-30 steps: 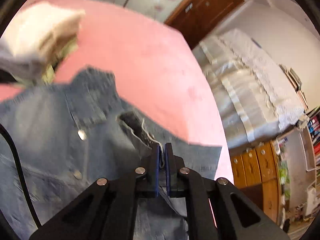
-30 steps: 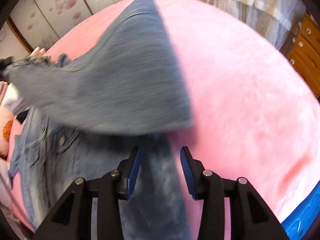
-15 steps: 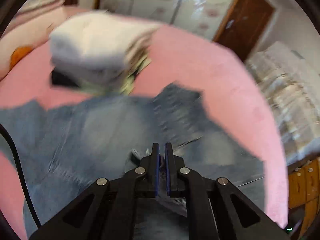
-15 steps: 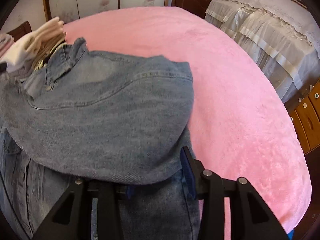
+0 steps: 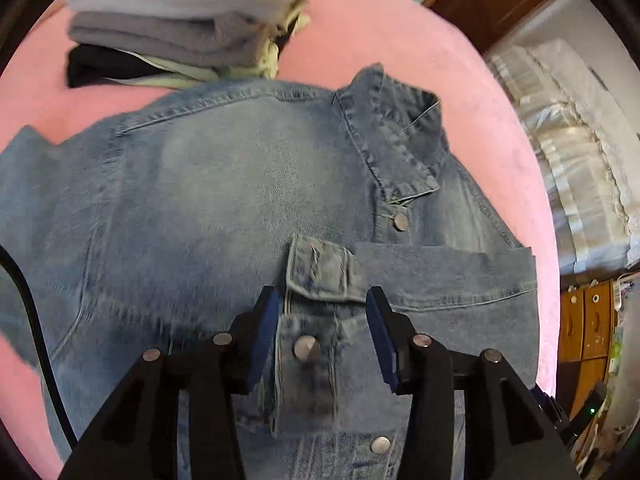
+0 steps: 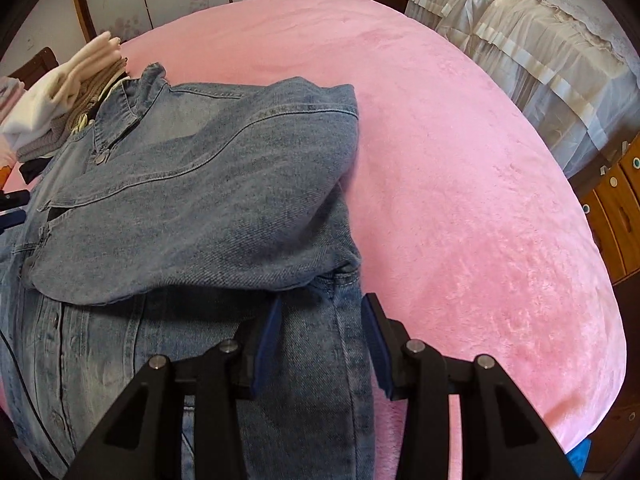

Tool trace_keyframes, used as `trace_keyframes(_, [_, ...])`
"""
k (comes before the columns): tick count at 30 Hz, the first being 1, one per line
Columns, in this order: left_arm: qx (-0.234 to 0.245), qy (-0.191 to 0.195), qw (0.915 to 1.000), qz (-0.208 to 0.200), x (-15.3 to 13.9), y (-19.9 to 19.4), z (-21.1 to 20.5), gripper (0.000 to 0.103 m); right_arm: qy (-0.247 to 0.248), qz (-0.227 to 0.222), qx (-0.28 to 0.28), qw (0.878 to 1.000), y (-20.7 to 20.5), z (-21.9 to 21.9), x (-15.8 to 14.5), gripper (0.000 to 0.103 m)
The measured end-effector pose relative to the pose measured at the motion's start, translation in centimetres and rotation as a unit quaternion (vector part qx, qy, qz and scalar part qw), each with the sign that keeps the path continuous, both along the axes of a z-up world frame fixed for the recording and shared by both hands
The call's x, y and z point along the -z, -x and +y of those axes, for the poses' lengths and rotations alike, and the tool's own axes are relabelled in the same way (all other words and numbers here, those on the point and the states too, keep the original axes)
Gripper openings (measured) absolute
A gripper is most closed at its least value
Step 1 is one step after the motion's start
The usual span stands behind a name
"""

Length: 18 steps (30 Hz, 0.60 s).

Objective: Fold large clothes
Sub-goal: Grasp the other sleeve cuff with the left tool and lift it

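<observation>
A blue denim jacket (image 5: 224,184) lies front up on the pink bed cover (image 5: 392,32). One sleeve (image 6: 208,204) is folded across its chest, the cuff (image 5: 320,268) resting by the button placket. My left gripper (image 5: 322,312) is open just above the cuff and holds nothing. My right gripper (image 6: 322,328) is open over the jacket's right side edge (image 6: 344,320), below the folded sleeve, and holds nothing. The collar (image 5: 400,136) points away from me in the left wrist view.
A stack of folded clothes (image 5: 180,20) sits beyond the collar, also seen in the right wrist view (image 6: 60,104). A second bed with a white frilled cover (image 6: 540,52) and wooden drawers (image 6: 616,204) stand right of the pink bed cover (image 6: 460,160).
My left gripper carried the sleeve cuff across the jacket, laid it on the chest and opened. The sleeve now lies flat. My right gripper stayed open near the jacket's side.
</observation>
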<state>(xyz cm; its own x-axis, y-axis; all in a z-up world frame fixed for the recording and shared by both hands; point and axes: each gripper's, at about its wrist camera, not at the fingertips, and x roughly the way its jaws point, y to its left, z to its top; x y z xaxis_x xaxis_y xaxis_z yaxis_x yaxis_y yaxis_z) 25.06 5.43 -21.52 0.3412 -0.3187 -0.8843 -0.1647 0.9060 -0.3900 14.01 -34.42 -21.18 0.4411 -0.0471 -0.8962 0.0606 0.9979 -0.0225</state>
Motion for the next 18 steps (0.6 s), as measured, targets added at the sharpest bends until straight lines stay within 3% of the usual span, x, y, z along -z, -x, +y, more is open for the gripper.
trace_keyframes(2, [0.008,0.001,0.9997,0.021,1.0,-1.7,0.1,0.044,-0.002,-0.001,0.0,1.0,-0.2,0.0,-0.1,0.042])
trace_keyframes(6, [0.045,0.065,0.9941,0.074,3.9,-4.1,-0.1,0.045,-0.011,-0.002,0.001,1.0,-0.7,0.0,0.1,0.042])
trace_keyframes(10, [0.079,0.064,0.9903,0.094,5.9,-4.9,-0.5,0.045,-0.019,-0.004,0.008,1.0,-0.9,-0.3,0.1,0.042])
trace_keyframes(12, [0.077,0.06,0.9906,0.096,5.8,-4.8,-0.6,0.04,-0.02,-0.002,0.009,1.0,-1.1,-0.5,0.1,0.042])
trace_keyframes(13, [0.078,0.056,0.9911,0.092,5.5,-4.7,-0.8,0.032,-0.021,-0.003,0.007,1.0,-1.2,-0.6,0.2,0.042])
trace_keyframes(18, [0.11,-0.029,0.9933,0.02,1.1,-3.9,-4.0,0.027,0.005,-0.009,-0.008,1.0,-2.3,0.0,0.7,0.042])
